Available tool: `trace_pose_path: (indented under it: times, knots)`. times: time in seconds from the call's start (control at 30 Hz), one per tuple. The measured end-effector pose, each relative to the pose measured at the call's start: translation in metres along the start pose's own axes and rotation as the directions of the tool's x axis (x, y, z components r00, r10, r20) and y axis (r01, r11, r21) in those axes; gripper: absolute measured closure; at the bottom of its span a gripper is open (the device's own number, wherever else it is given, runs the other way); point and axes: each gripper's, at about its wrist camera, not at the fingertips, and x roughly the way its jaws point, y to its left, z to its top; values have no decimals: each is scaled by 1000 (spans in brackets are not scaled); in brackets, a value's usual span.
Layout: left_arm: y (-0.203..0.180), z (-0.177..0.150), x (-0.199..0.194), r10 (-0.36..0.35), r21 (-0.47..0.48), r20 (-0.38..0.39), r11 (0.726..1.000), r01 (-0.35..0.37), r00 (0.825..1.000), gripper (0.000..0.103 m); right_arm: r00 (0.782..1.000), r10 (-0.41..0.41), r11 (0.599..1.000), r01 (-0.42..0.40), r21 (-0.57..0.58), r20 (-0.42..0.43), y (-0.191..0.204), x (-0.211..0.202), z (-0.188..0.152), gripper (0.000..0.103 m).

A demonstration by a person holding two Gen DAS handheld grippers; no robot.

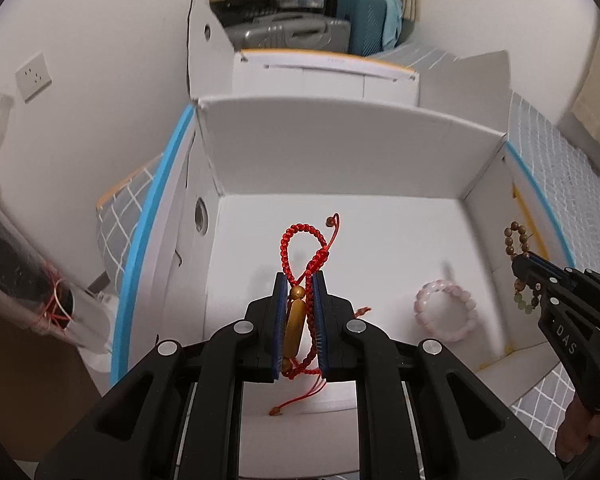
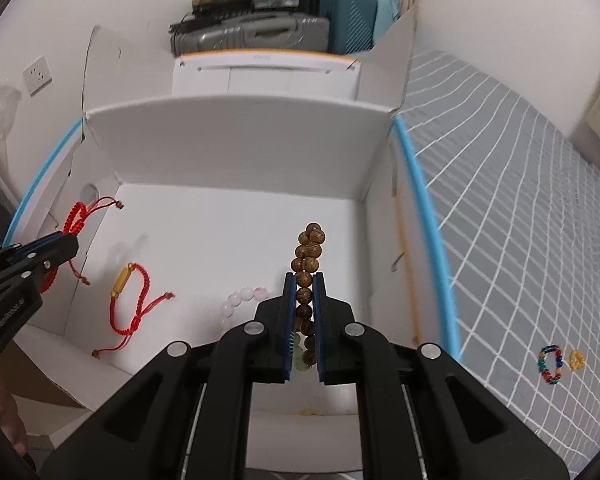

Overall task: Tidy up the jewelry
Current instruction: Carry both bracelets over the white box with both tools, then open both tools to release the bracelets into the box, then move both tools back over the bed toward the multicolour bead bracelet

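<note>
My left gripper (image 1: 300,280) is shut on a red braided cord bracelet (image 1: 296,246) whose loop sticks out past the fingertips, over the open white box (image 1: 340,152). My right gripper (image 2: 303,278) is shut on a wooden bead bracelet (image 2: 310,250), also over the box (image 2: 240,148). On the box floor lie a second red cord bracelet (image 2: 130,300) with a gold tube bead and a pink bead bracelet (image 2: 240,298). In the left wrist view, that gold tube shows through the gap beneath my jaws. Each gripper appears in the other's view: left (image 2: 74,240), right (image 1: 518,260).
A multicoloured bead bracelet (image 2: 550,364) and a small yellow piece (image 2: 576,360) lie on the grey checked bedcover (image 2: 520,220) right of the box. Another white box (image 2: 260,76) and suitcases (image 2: 340,20) stand behind. A plastic-wrapped bundle (image 1: 24,280) is at left.
</note>
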Motion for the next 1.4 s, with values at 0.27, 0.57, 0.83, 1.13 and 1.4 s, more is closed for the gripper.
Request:
trace_pose_path:
  times: [0.27, 0.57, 0.83, 1.13, 1.4]
  knots:
    - [-3, -3, 15, -2, 13, -56, 1000, 3, 998, 88, 998, 13, 1000, -14, -10, -59, 7, 13, -2, 93]
    - [-2, -2, 9, -10, 5, -36, 1000, 10, 999, 62, 1000, 6, 1000, -6, -14, -9, 6, -1, -3, 50]
    - [-5, -2, -13, -8, 17, 38, 1000, 8, 999, 20, 998, -30, 1000, 30, -3, 64, -4, -22, -1, 18]
    - [-22, 2, -32, -47, 42, 107, 998, 43, 993, 6, 990, -67, 996, 58, 75, 122, -37, -48, -8, 7]
    - [-59, 1, -43, -107, 123, 127, 988, 92, 986, 6, 982, -121, 985, 101, 138, 142, -78, -75, -23, 7]
